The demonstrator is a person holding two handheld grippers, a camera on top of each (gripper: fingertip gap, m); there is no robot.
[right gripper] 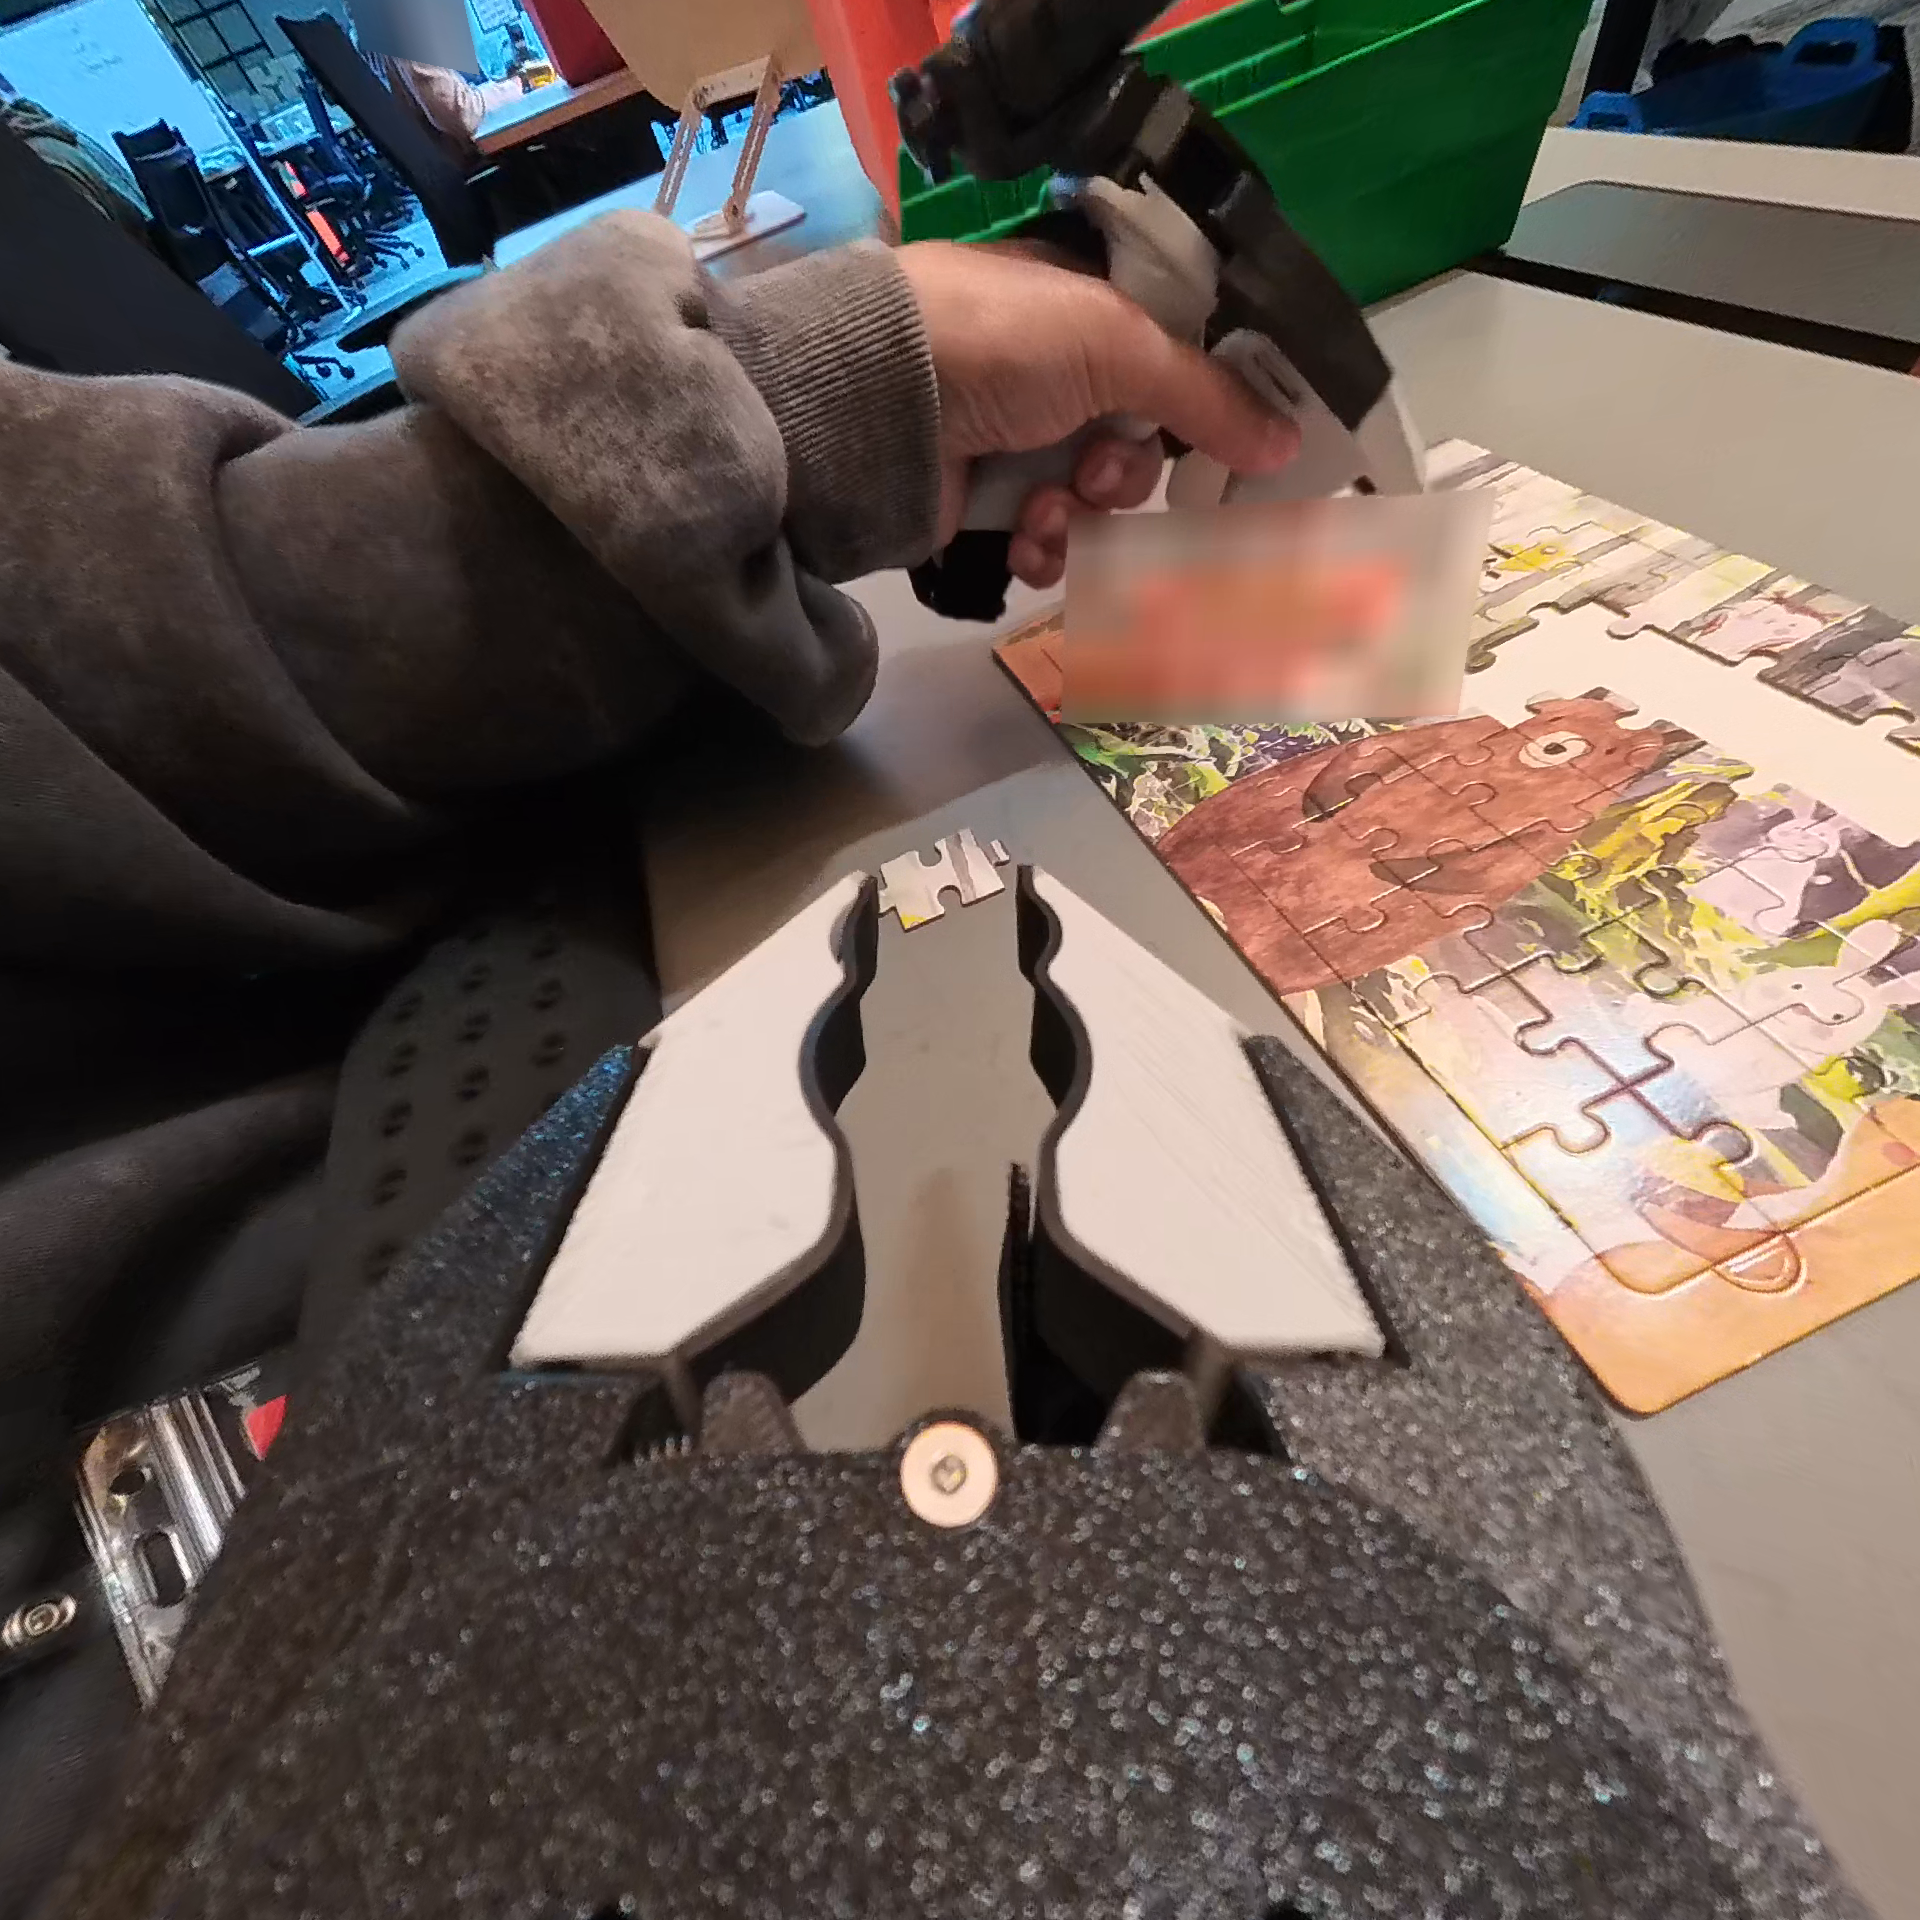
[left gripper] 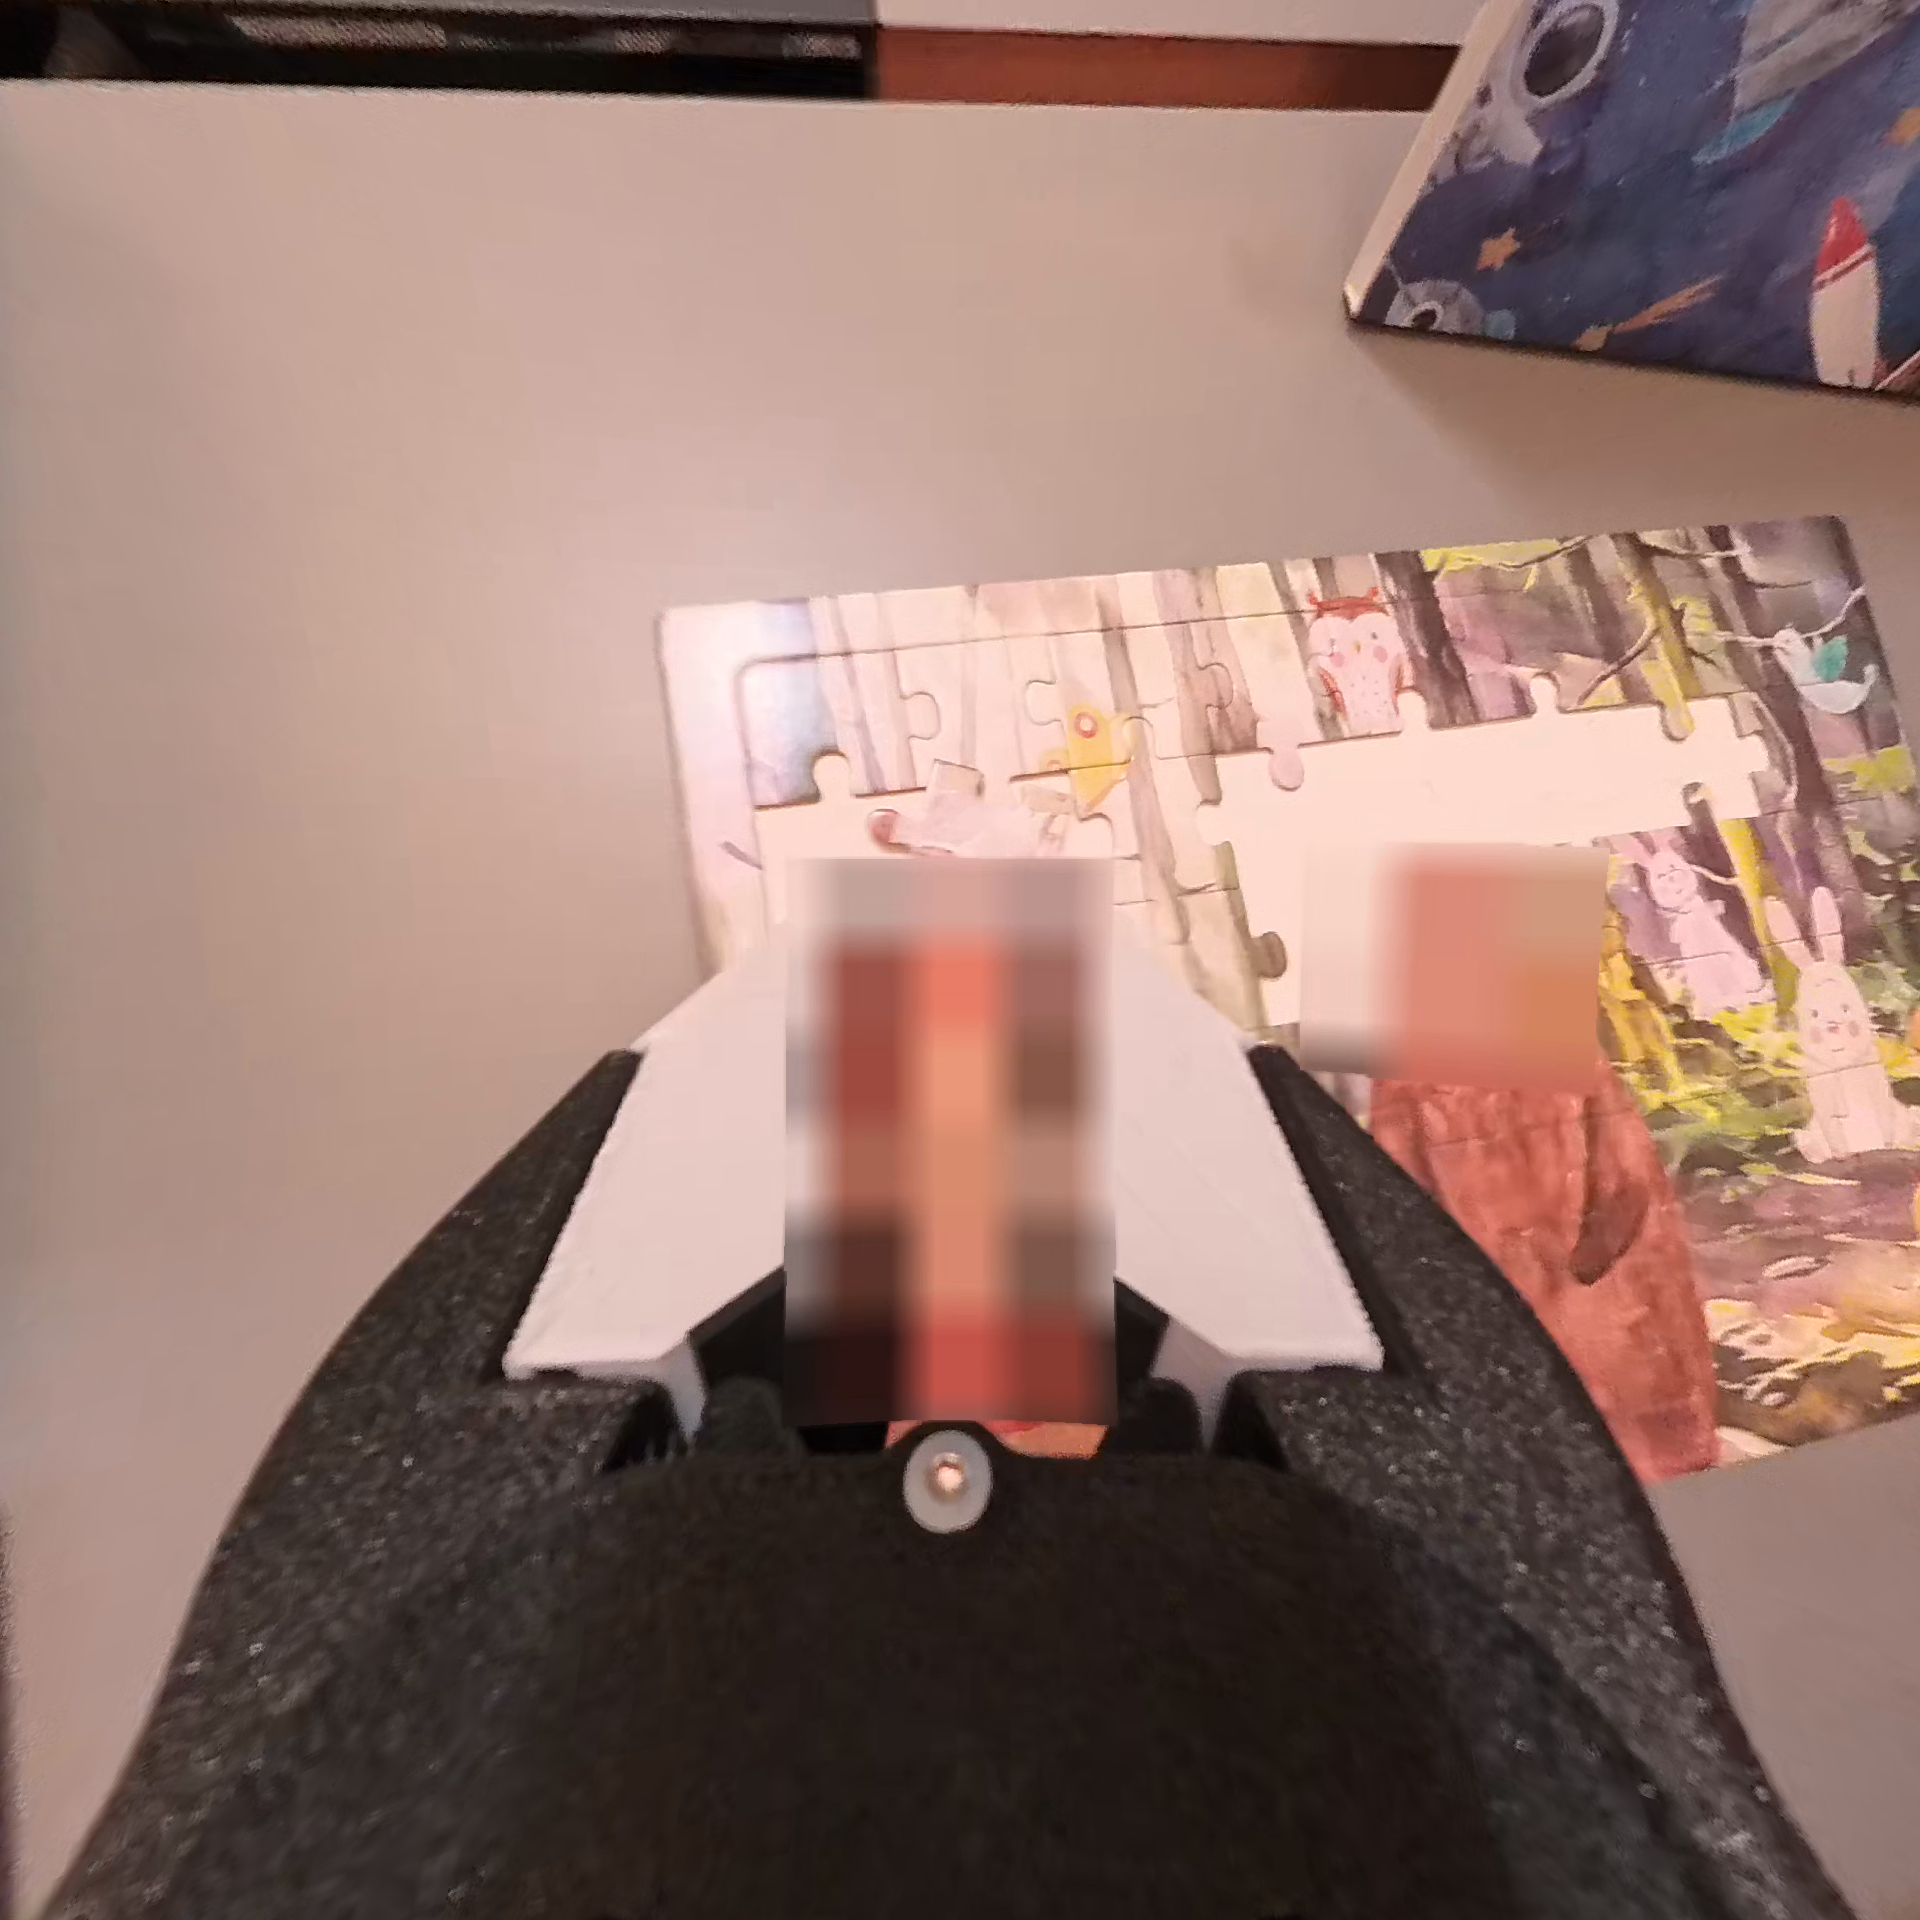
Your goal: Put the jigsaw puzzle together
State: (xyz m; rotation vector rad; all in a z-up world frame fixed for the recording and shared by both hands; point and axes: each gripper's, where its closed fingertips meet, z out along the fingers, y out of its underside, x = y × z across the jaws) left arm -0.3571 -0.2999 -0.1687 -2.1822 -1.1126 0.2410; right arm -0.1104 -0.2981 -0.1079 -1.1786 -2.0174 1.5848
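Observation:
The jigsaw board [left gripper: 707, 727] lies flat on the grey table, mostly filled with a forest picture, with a white unfilled strip [left gripper: 1455, 800]. A loose piece [left gripper: 966, 821] lies askew in the board's left gap. My left gripper [left gripper: 951, 935] hovers over the board's left end; a mosaic patch hides its fingertips. In the right wrist view the board [right gripper: 1662, 1340] is on the right. My right gripper [right gripper: 945, 904] is open and low over the table. A small loose piece [right gripper: 951, 868] lies on the table at its fingertips, left of the board.
A blue box with a space picture [left gripper: 1662, 208] lies at the far right of the table. A hand [right gripper: 1039, 353] in a grey sleeve [right gripper: 623, 468] holds the left gripper above the board. A green bin [right gripper: 1351, 135] stands behind it. Across from one pair of fingers to the other is roughly 25 centimetres. To reach the small loose piece [right gripper: 951, 868] in a straight line is about 11 centimetres for my right fingers, about 20 centimetres for my left.

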